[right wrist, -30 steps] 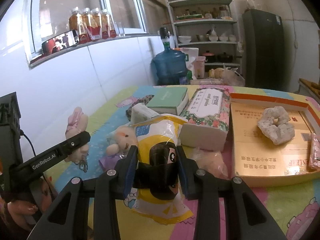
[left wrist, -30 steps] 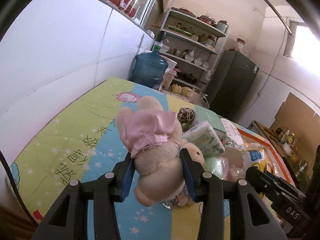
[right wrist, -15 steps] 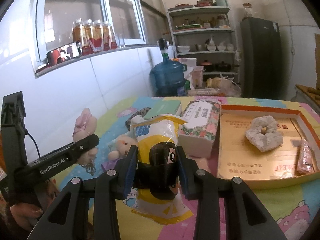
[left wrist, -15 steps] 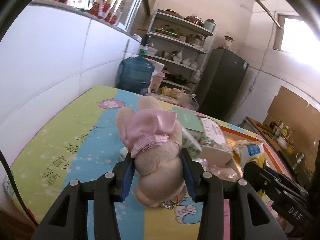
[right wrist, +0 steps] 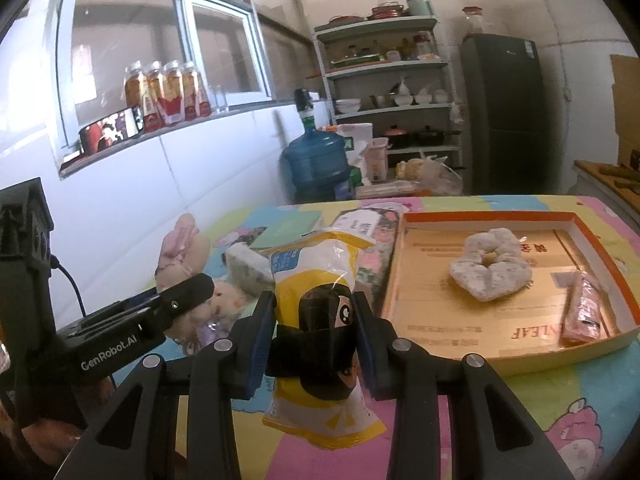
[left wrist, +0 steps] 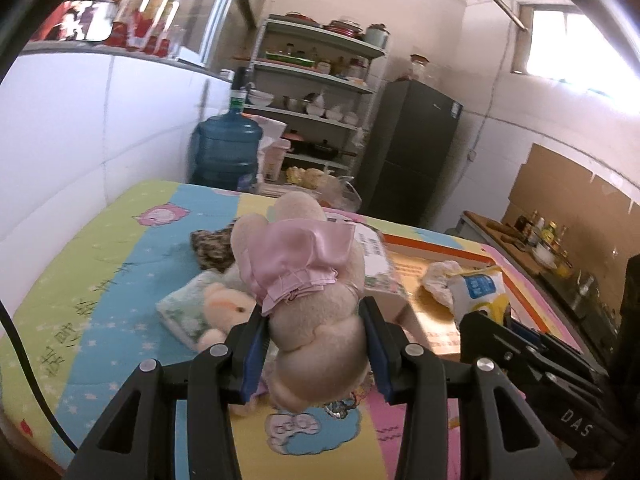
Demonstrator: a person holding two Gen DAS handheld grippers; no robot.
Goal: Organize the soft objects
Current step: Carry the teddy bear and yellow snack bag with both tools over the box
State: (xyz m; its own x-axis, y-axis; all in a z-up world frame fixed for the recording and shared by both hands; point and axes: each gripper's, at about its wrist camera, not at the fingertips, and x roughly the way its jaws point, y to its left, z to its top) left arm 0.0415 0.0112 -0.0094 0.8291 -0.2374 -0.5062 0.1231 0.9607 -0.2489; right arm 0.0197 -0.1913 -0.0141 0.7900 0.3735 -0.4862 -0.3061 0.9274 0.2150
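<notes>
1. Left tool point(left wrist: 314, 344) is squeezing a plush toy point(left wrist: 308, 280) in a pink satin dress, blue pads pressing into both sides of its body. The toy is hanging in the air above the desk point(left wrist: 100, 264), head end towards the camera.
2. Right tool point(right wrist: 314, 332) is gripping a yellow and white snack bag point(right wrist: 320, 280) around the middle, jaws partly closed on it, bag standing upright and off the desk.
3. The desk is wearing a cartoon quilt in green, blue, yellow and pink stripes.
4. Sitting on the right side of it is a shallow cardboard tray point(right wrist: 600, 240) with an orange rim. Inside: a fuzzy scrunchie point(right wrist: 490, 270) near the middle and a pink packet point(right wrist: 582, 308) by the right wall.
5. Just left of the tray is a floral tissue box point(right wrist: 380, 232), with a green box point(right wrist: 288, 232) next to it.
6. A smaller plush point(left wrist: 224, 308) is lying on a tissue pack point(left wrist: 184, 308) on the blue stripe, below the left tool.
7. Beyond the desk there's a water jug point(right wrist: 316, 156), shelves point(right wrist: 384, 64) of dishes and a dark fridge point(right wrist: 504, 108).
</notes>
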